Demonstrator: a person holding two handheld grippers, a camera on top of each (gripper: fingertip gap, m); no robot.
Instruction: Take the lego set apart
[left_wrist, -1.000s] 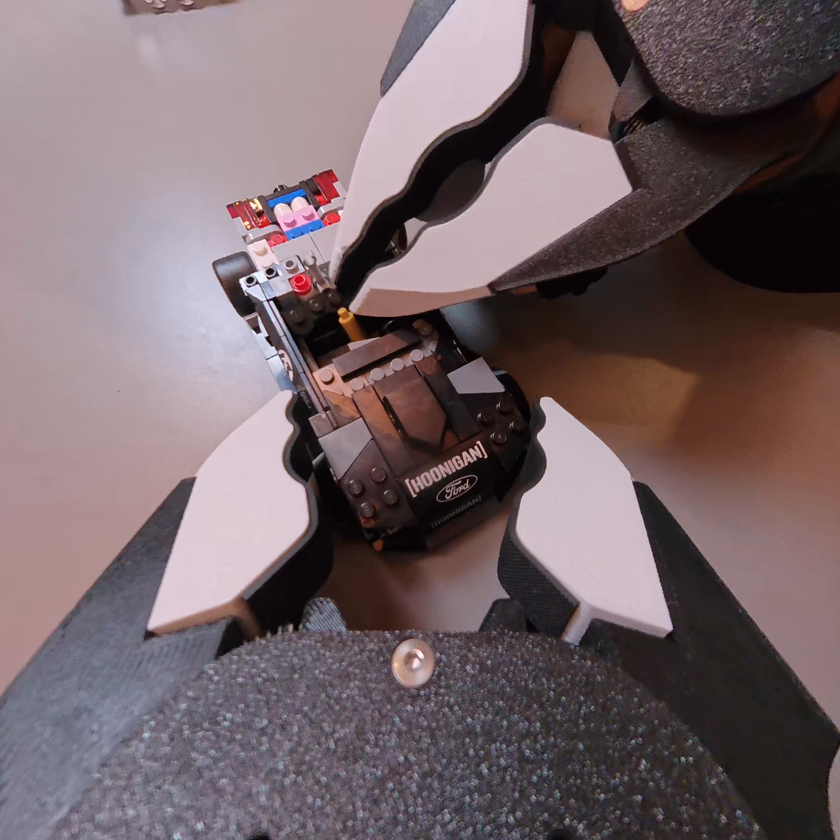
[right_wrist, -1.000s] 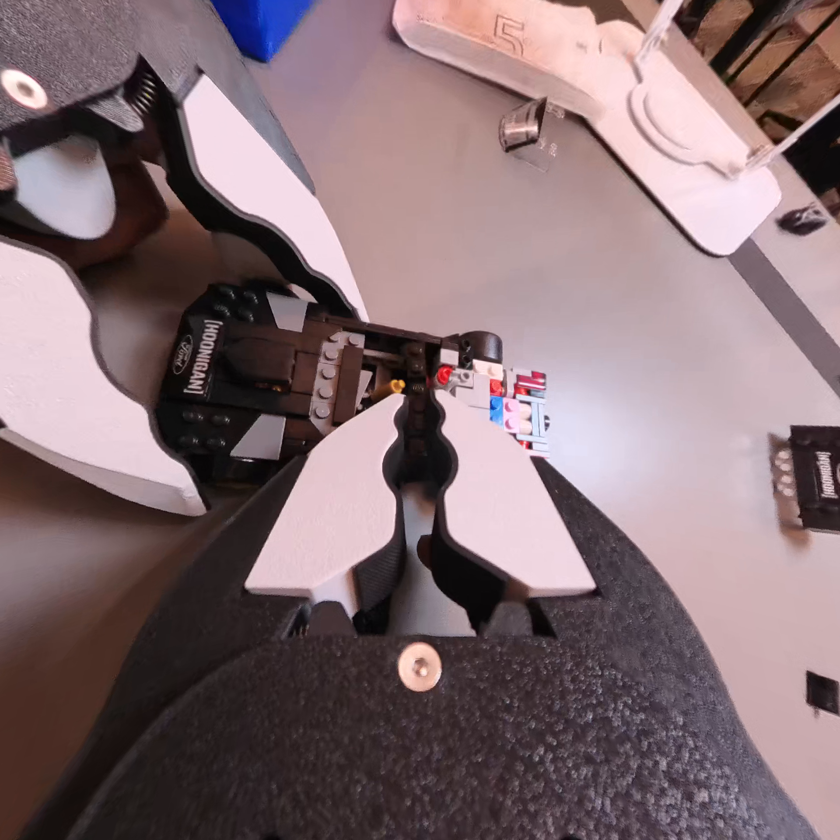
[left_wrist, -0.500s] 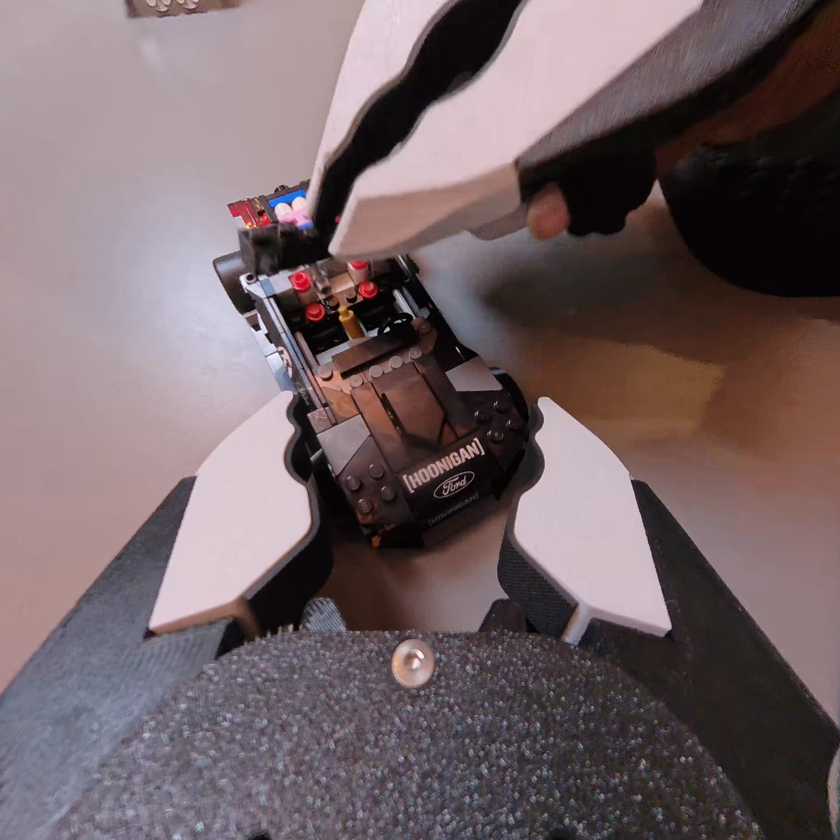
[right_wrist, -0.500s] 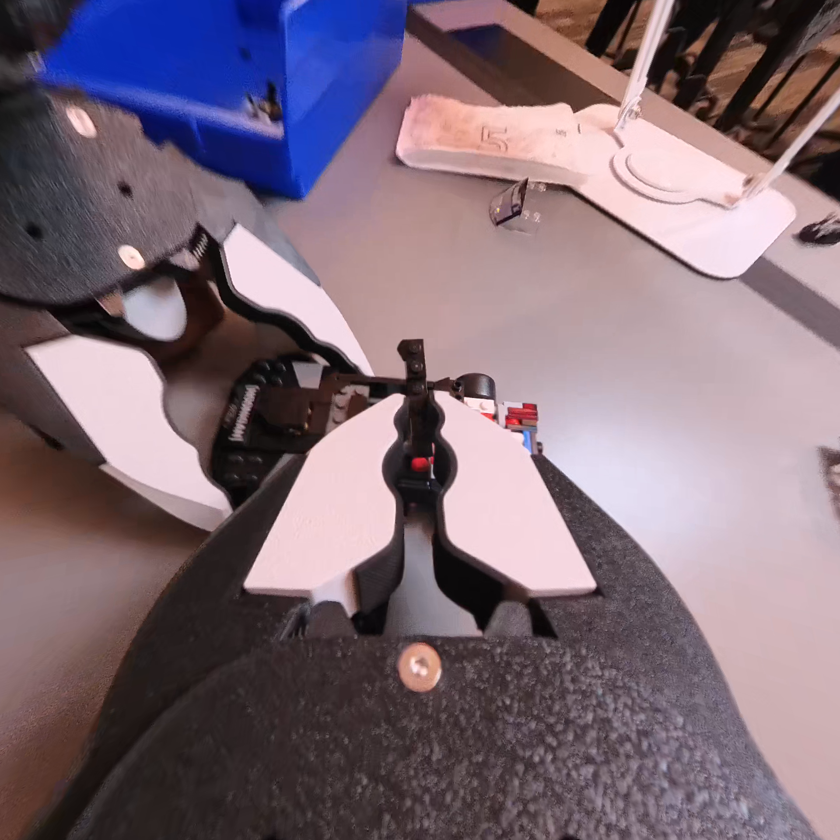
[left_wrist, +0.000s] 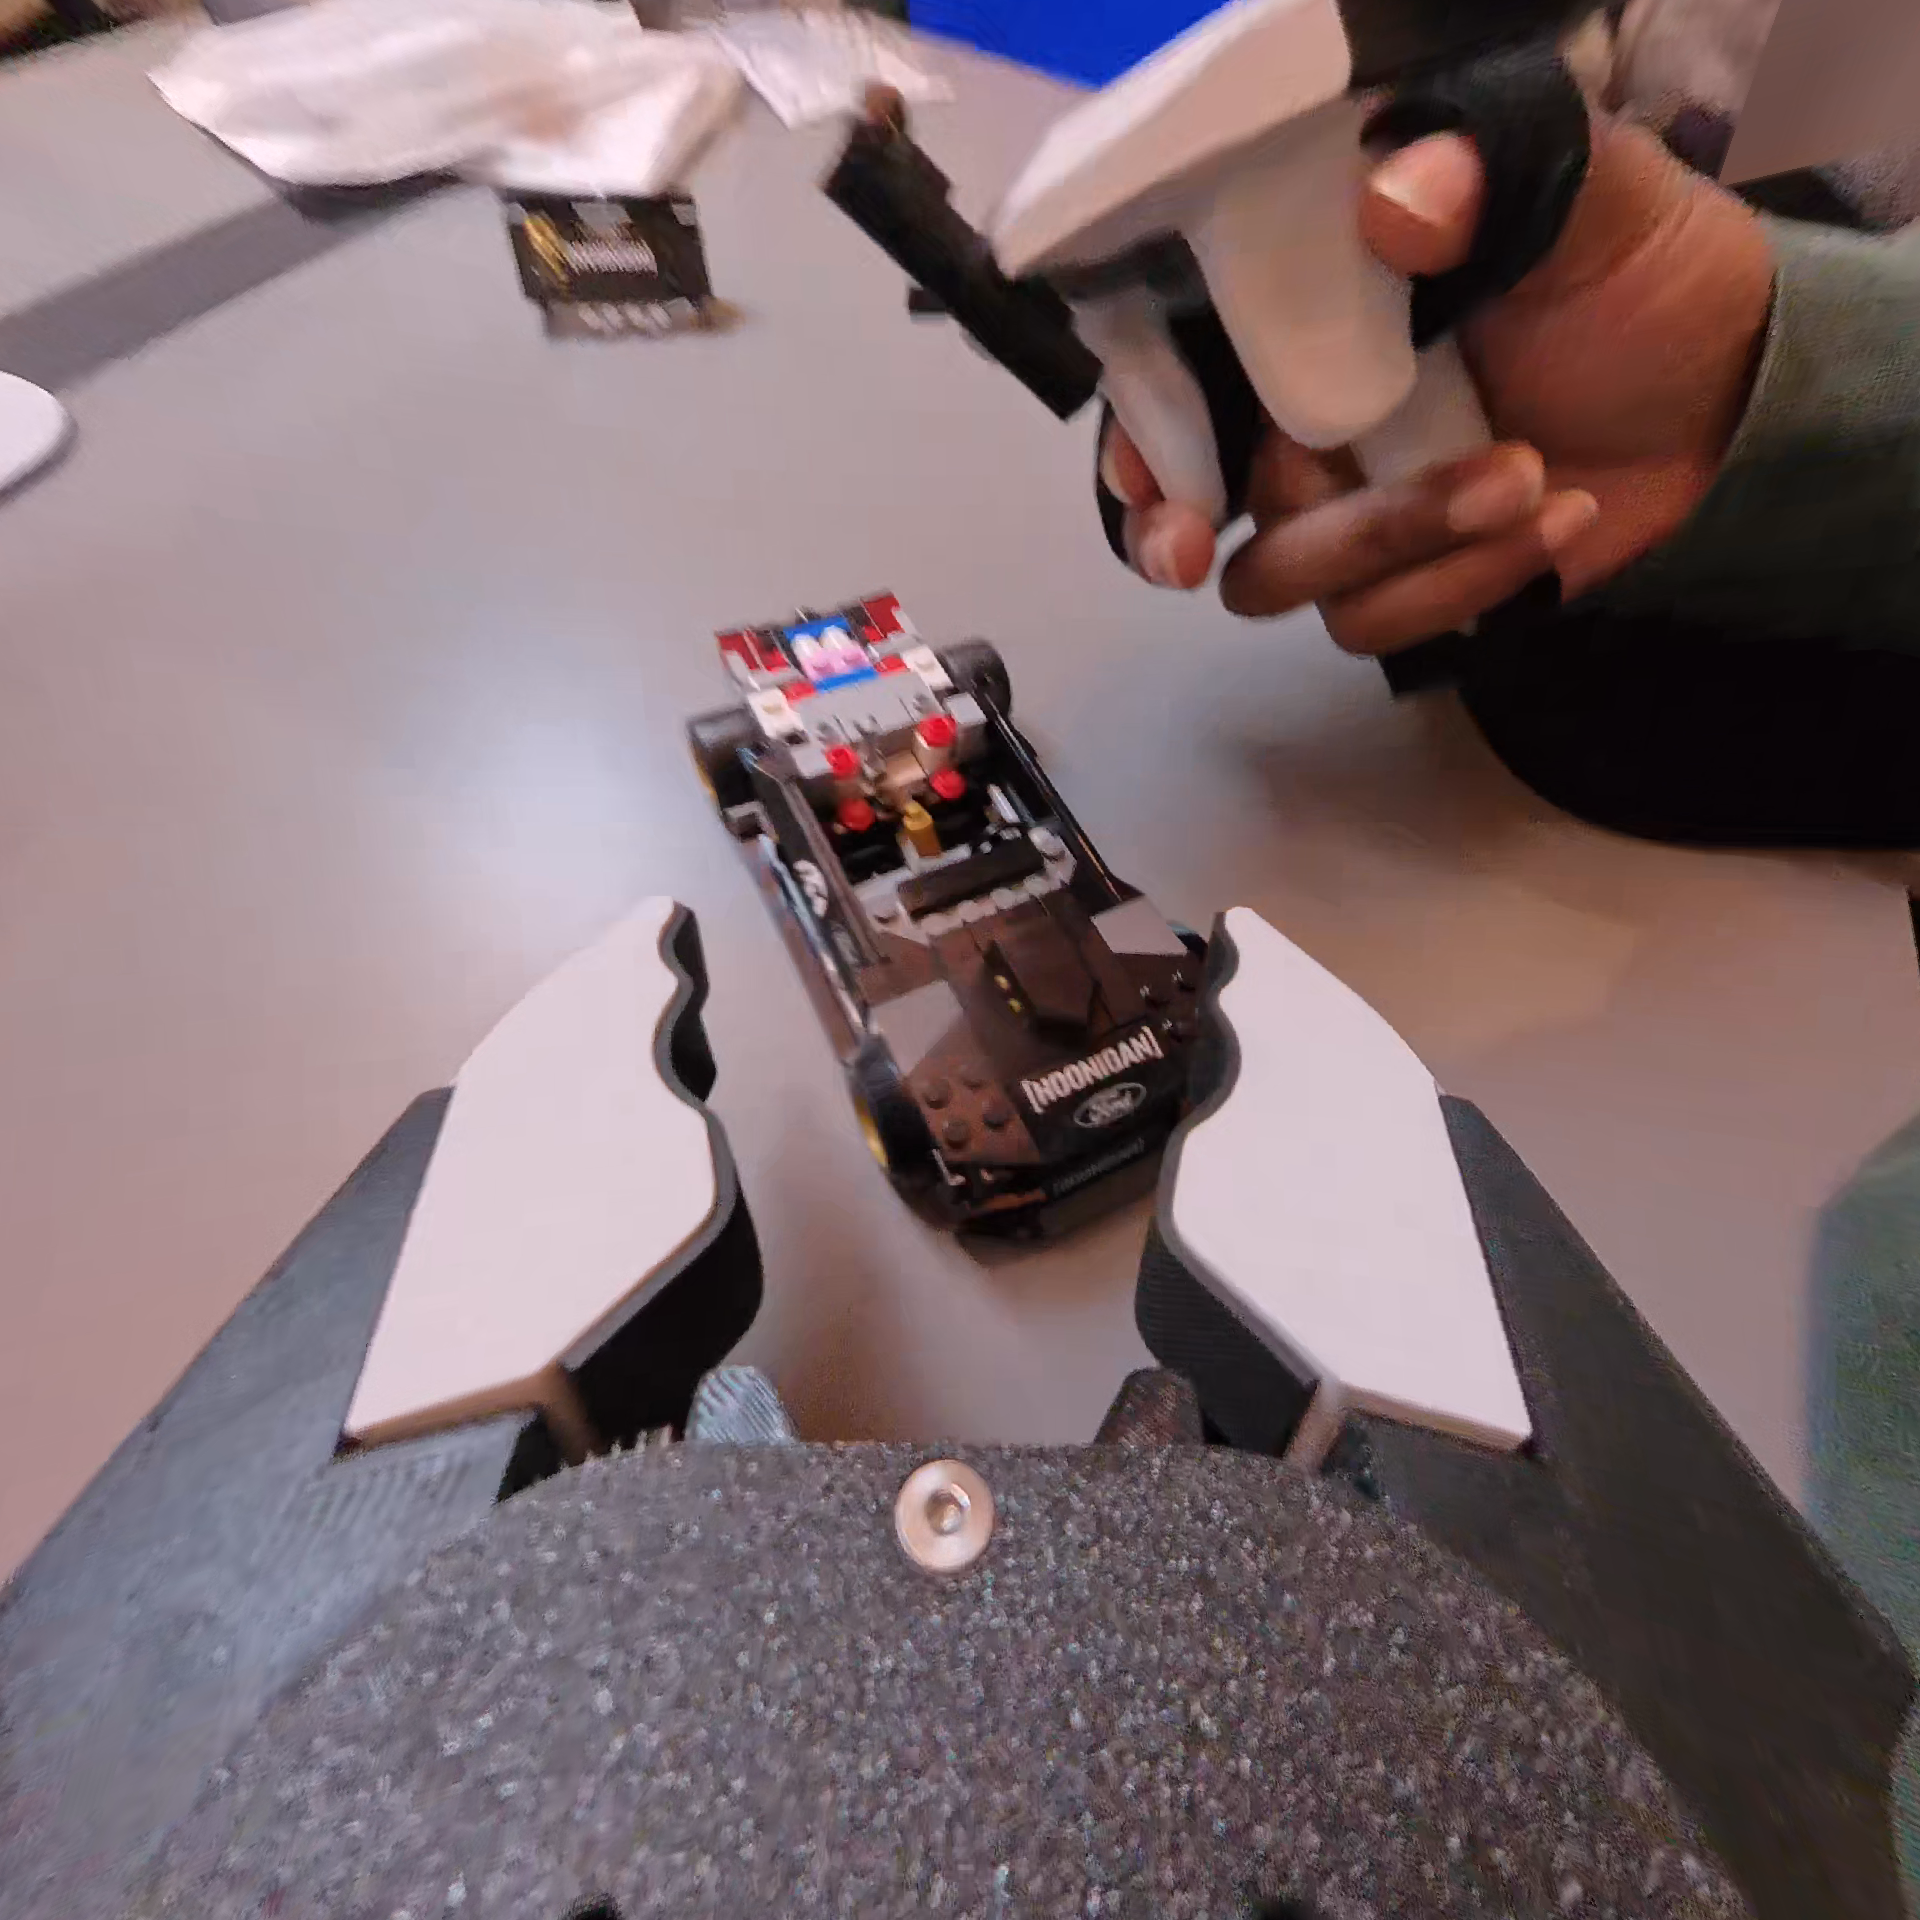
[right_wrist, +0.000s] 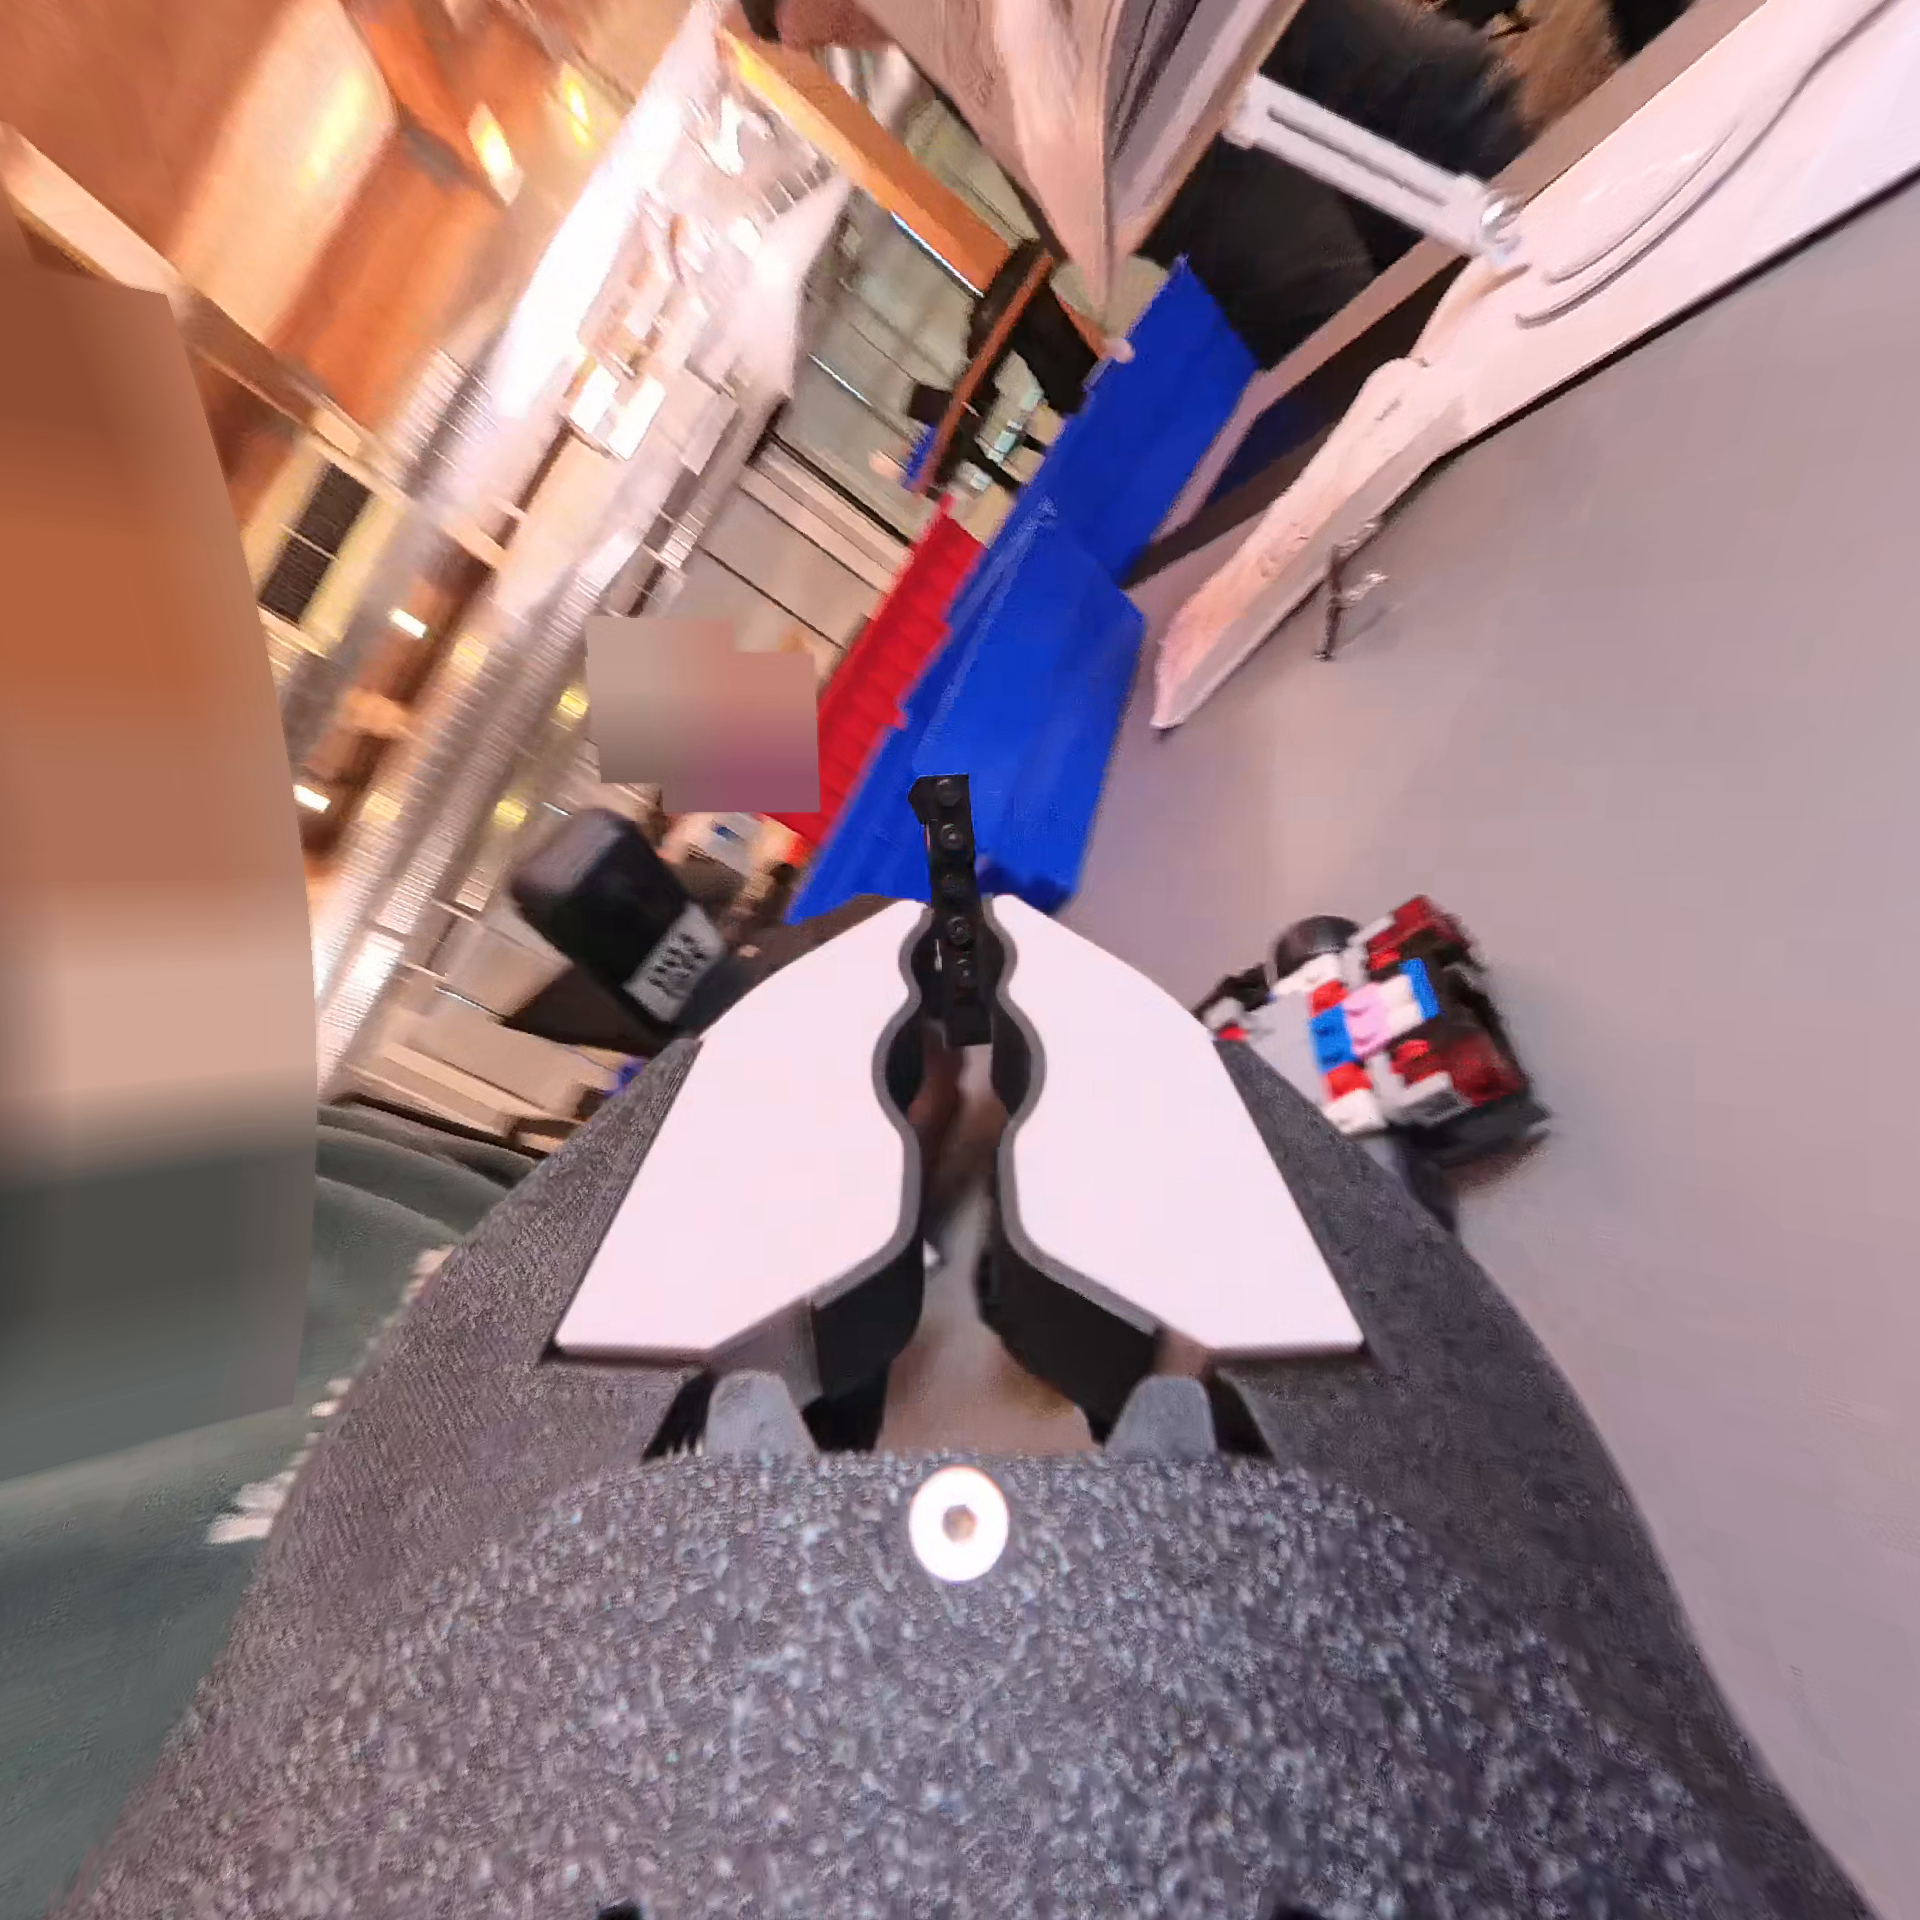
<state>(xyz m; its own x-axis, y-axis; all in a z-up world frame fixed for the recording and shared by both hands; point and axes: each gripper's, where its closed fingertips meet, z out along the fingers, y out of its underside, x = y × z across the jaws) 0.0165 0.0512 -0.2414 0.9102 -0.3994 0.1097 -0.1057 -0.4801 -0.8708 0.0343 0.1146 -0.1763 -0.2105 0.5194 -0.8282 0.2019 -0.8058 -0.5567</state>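
The black lego car (left_wrist: 935, 966) stands on the grey table (left_wrist: 312, 623), roof off, with red studs and a blue and pink block at its far end. My left gripper (left_wrist: 948, 920) is open around the car's near end; the right finger (left_wrist: 1320, 1143) touches its side, the left finger (left_wrist: 582, 1143) stands apart. My right gripper (right_wrist: 954, 914) is shut on a narrow black studded lego strip (right_wrist: 951, 883), held up off the table. In the left wrist view it (left_wrist: 1049, 260) is blurred, up and to the right above the car, with the strip (left_wrist: 956, 260). The car's rear (right_wrist: 1371, 1018) shows low right.
A loose black printed lego panel (left_wrist: 613, 260) lies on the table beyond the car, with a white cloth (left_wrist: 436, 104) behind it. Blue bins (right_wrist: 1039, 644) stand at the table's edge. The person's hand (left_wrist: 1507, 468) and sleeve are to the car's right. The gap from one gripper's tips to the other's is roughly 10 centimetres. The right tips stand about 25 centimetres off the loose black printed lego panel (left_wrist: 613, 260).
My right gripper pulled the black strip off the car and swung it up and away. My left gripper drew back a little; its left finger no longer hugs the car.
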